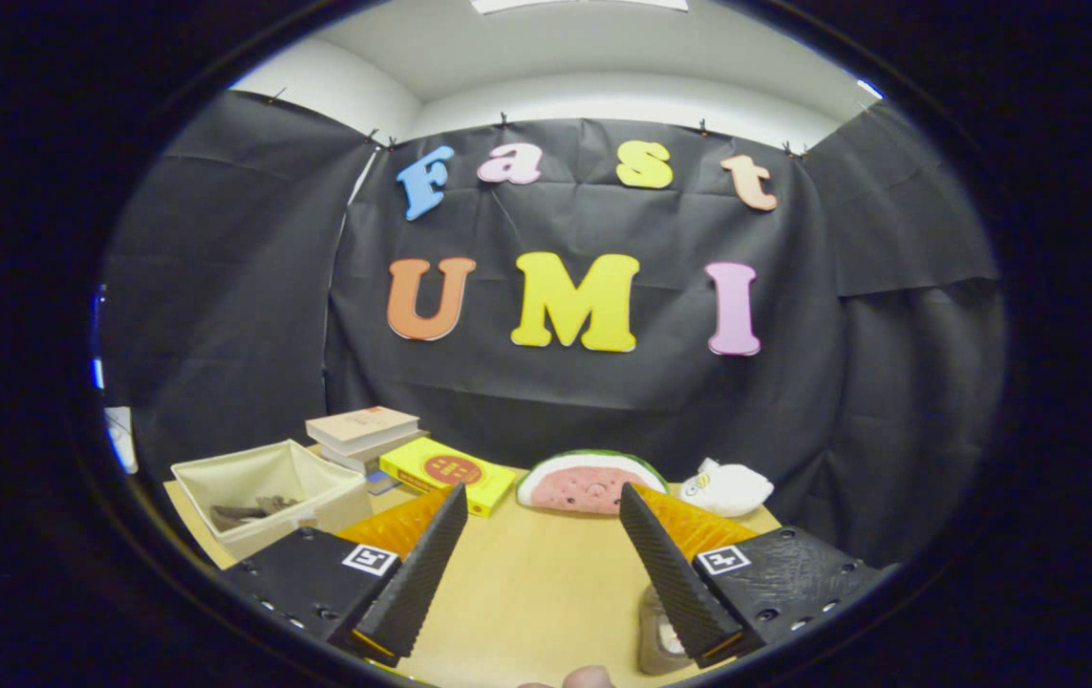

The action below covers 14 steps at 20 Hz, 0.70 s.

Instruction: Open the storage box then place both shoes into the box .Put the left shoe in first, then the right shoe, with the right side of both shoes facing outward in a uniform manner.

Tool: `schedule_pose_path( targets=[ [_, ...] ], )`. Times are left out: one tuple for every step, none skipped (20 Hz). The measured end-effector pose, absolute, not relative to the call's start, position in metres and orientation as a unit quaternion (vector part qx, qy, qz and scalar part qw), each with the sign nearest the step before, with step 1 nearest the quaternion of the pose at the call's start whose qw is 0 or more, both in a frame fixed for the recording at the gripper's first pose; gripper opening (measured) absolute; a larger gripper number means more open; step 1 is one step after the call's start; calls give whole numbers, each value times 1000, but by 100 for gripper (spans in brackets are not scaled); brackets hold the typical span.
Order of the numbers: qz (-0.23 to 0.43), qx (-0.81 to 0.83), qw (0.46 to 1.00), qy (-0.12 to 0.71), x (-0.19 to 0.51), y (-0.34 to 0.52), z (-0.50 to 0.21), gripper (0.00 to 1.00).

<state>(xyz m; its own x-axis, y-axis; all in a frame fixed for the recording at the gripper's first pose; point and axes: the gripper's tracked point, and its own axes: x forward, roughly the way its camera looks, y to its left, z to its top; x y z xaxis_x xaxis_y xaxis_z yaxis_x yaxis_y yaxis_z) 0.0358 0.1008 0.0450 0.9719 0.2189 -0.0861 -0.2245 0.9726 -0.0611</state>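
My gripper point(542, 491) is open and held above the tan table point(526, 583), with nothing between its fingers. A pale grey-beige object point(657, 638) lies on the table just under the right finger point(670, 564). It is mostly hidden, so I cannot tell what it is. Left of the left finger point(421, 564) stands an open beige fabric bin point(264, 478) with something dark grey lying inside it.
Behind the bin is a stack of books point(364, 435), with a yellow book point(445, 473) beside it. A watermelon-slice cushion point(584, 481) and a white soft toy point(727, 487) lie beyond the fingers at the table's far edge. A person's fingertip point(588, 677) shows nearest me.
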Motion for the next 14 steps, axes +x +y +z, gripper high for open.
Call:
schedule_pose_path(
  targets=[
    [101,-37,993,43,40,77,42,97],
    [84,-40,994,51,44,52,35,97],
    [71,-42,995,62,47,30,26,97],
    [61,-42,994,77,51,14,14,96],
    [54,-39,993,96,52,0,2,96],
    [50,-39,991,115,53,-9,-11,96],
    [49,-43,989,136,54,-17,-25,96],
    [47,-49,986,155,58,-23,-40,96],
    [45,-57,982,175,59,-30,-54,96],
    [46,-62,978,195,59,-33,-69,95],
    [48,-62,975,208,59,-36,-81,95],
    [46,-67,972,219,61,-41,-92,96],
    [42,-69,970,229,63,-46,-102,95],
    [40,-68,968,237,65,-50,-110,96]
  ],
)
